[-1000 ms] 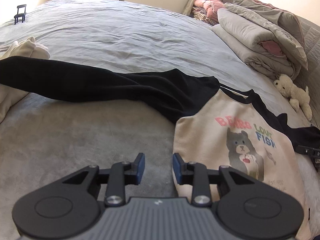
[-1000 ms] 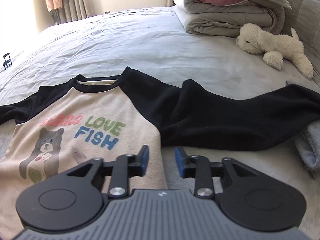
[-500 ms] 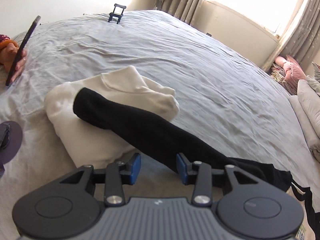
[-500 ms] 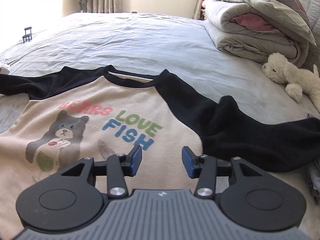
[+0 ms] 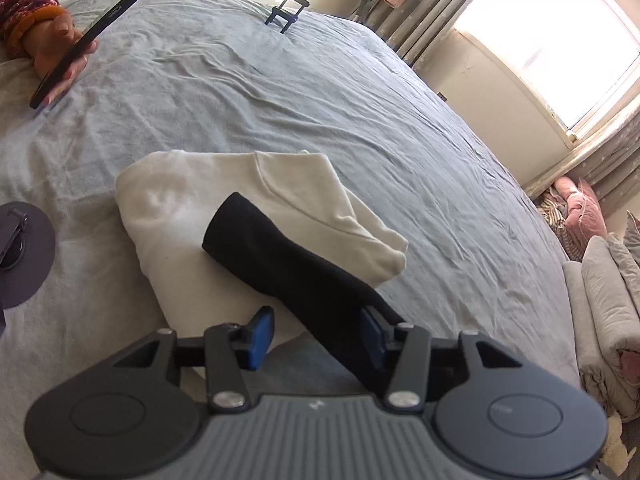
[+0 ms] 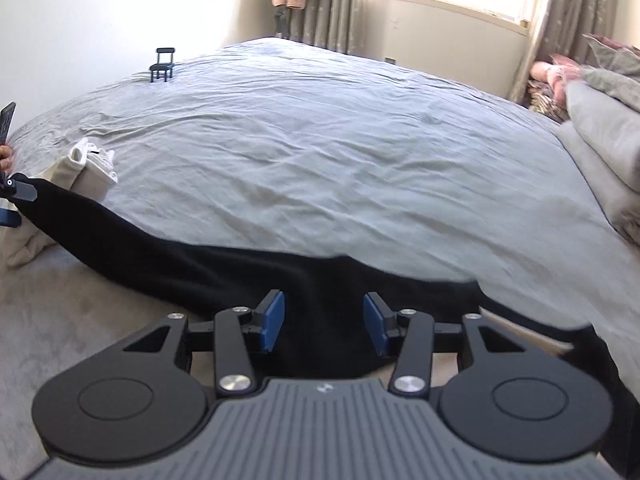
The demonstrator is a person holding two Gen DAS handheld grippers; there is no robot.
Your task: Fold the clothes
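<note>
The shirt's black left sleeve (image 5: 288, 264) lies across a folded cream garment (image 5: 240, 204) on the grey bed. My left gripper (image 5: 316, 338) is open, with the sleeve running between its blue pads near the cuff end. In the right wrist view the same black sleeve (image 6: 192, 264) stretches left from the shoulder, and the left gripper's finger shows at the far left edge (image 6: 22, 192). My right gripper (image 6: 324, 322) is open over the black shoulder part. A strip of the cream shirt body (image 6: 536, 338) shows behind its right finger.
A person's hand holds a phone (image 5: 88, 40) at the far left. A small black stand (image 5: 286, 10) sits on the far bed (image 5: 320, 112). Folded grey duvets (image 5: 604, 320) lie at the right. A dark round disc (image 5: 24, 256) rests at the left edge.
Both grippers swung left along the shirt. The left one moved onto the sleeve near its cuff and opened wider. The right one moved from the shirt's printed front to the left shoulder.
</note>
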